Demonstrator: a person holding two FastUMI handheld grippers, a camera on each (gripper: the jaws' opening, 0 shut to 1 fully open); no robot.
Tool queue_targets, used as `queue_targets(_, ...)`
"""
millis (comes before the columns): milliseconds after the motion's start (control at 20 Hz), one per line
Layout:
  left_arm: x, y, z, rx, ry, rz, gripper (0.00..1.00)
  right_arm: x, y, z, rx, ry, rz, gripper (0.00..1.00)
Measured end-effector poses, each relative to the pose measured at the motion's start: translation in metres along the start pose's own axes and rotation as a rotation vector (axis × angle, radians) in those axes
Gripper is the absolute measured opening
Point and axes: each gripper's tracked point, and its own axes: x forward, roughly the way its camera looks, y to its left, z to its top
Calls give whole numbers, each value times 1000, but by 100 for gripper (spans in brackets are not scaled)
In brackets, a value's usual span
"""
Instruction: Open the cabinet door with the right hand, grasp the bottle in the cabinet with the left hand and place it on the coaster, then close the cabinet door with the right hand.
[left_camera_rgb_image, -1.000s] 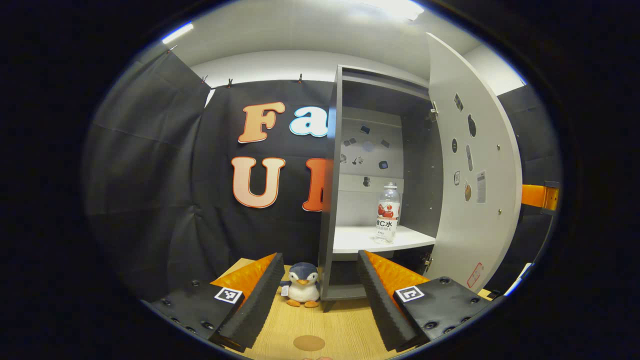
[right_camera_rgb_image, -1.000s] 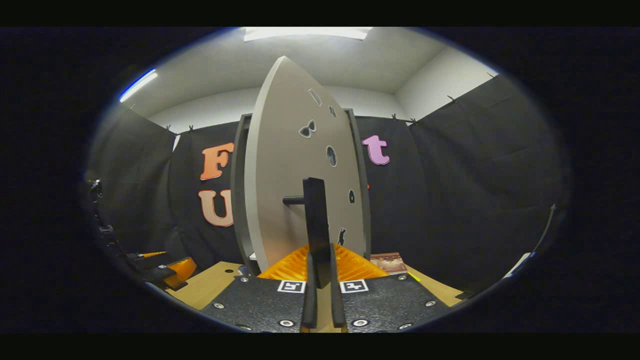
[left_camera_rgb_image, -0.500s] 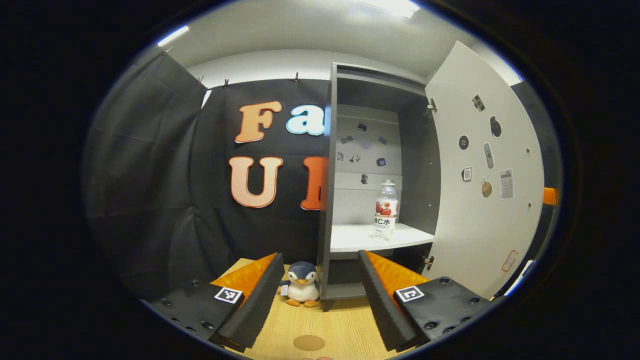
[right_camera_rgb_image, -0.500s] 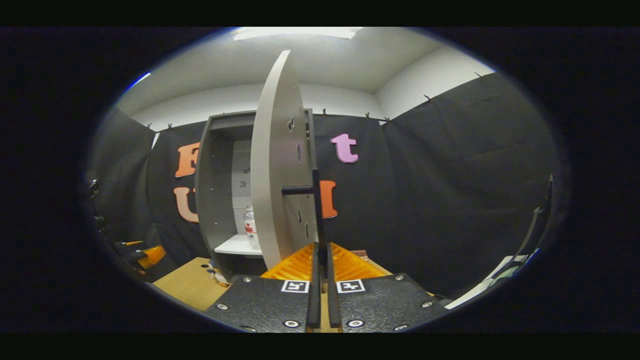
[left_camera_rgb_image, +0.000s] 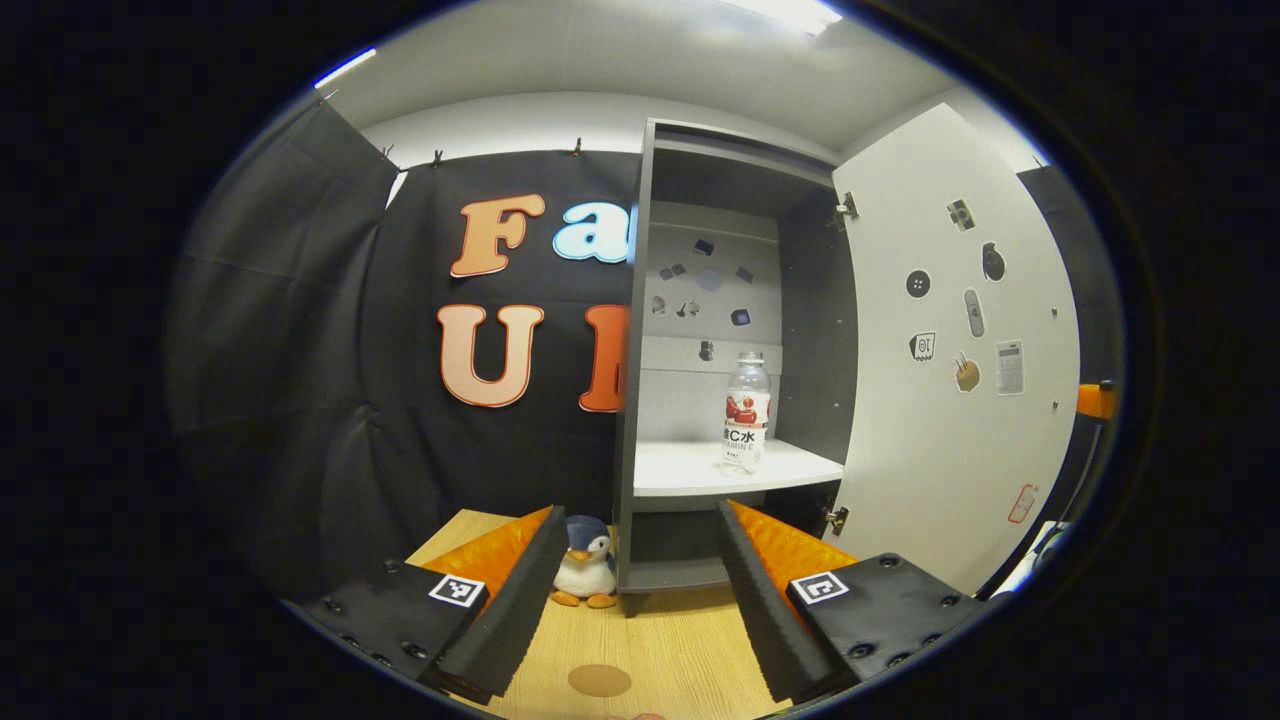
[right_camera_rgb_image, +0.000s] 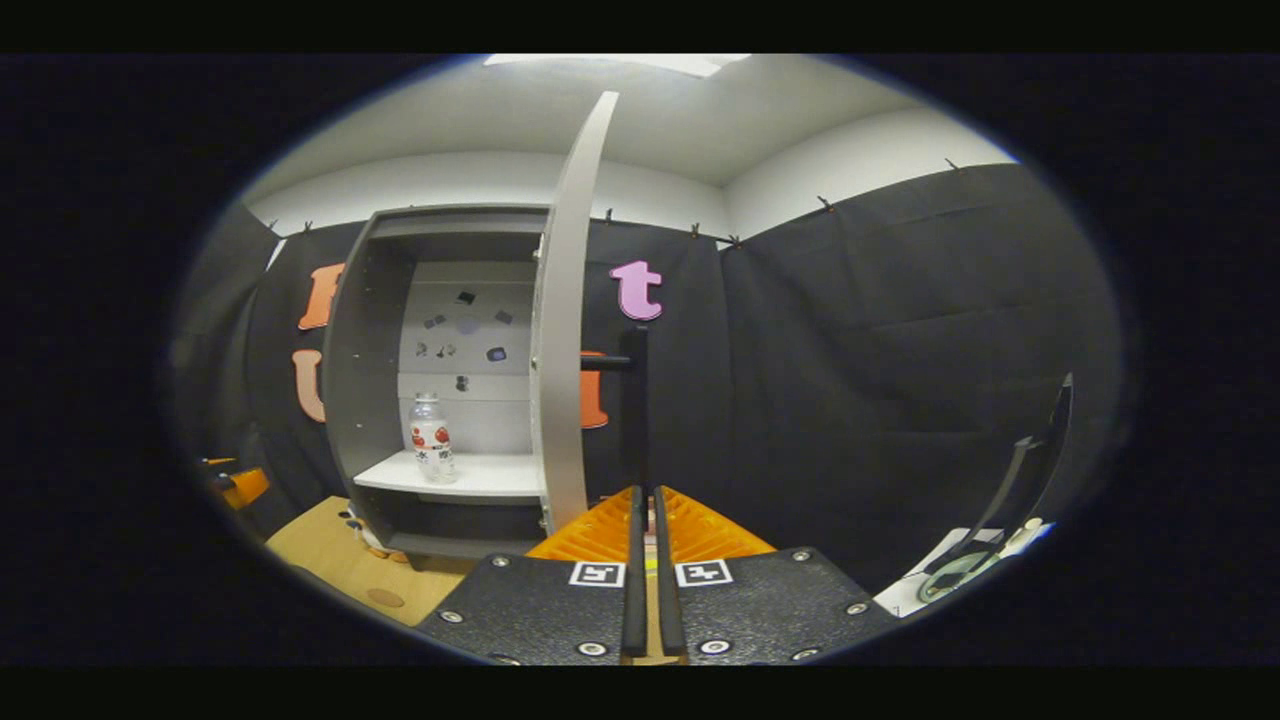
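Observation:
A grey cabinet (left_camera_rgb_image: 630, 330) stands on the wooden table with its white door (left_camera_rgb_image: 950, 350) swung wide open to the right. On its white shelf stands an upright clear bottle (left_camera_rgb_image: 746, 412) with a red-and-white label. A round brown coaster (left_camera_rgb_image: 599, 680) lies on the table just below my left gripper (left_camera_rgb_image: 640, 512), which is open, empty and short of the cabinet. In the right gripper view, my right gripper (right_camera_rgb_image: 645, 492) is shut on the lower end of the black door handle (right_camera_rgb_image: 636, 400), beside the door's edge (right_camera_rgb_image: 563, 350). The bottle (right_camera_rgb_image: 431, 450) and coaster (right_camera_rgb_image: 385, 597) appear to its left.
A small penguin plush (left_camera_rgb_image: 586, 575) sits on the table at the cabinet's left front corner. Small stickers dot the cabinet's back wall and the door's inner face. A black curved stand (right_camera_rgb_image: 1000, 510) rises from a white surface at the far right.
The door has swung further open with my right gripper holding its handle, and the shelf and bottle are now in full sight. My left gripper shifted slightly to the right.

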Motion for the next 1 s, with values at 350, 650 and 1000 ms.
queue_targets(350,-4,4,5,15,-12,23,96,-28,-6,3,-120,17,-81,27)
queue_targets(650,-11,-6,14,32,-32,5,95,-55,37,14,-75,-1,49,76)
queue_targets(1000,42,-47,20,12,-56,-122,94,-43,100,11,-35,-11,137,88)
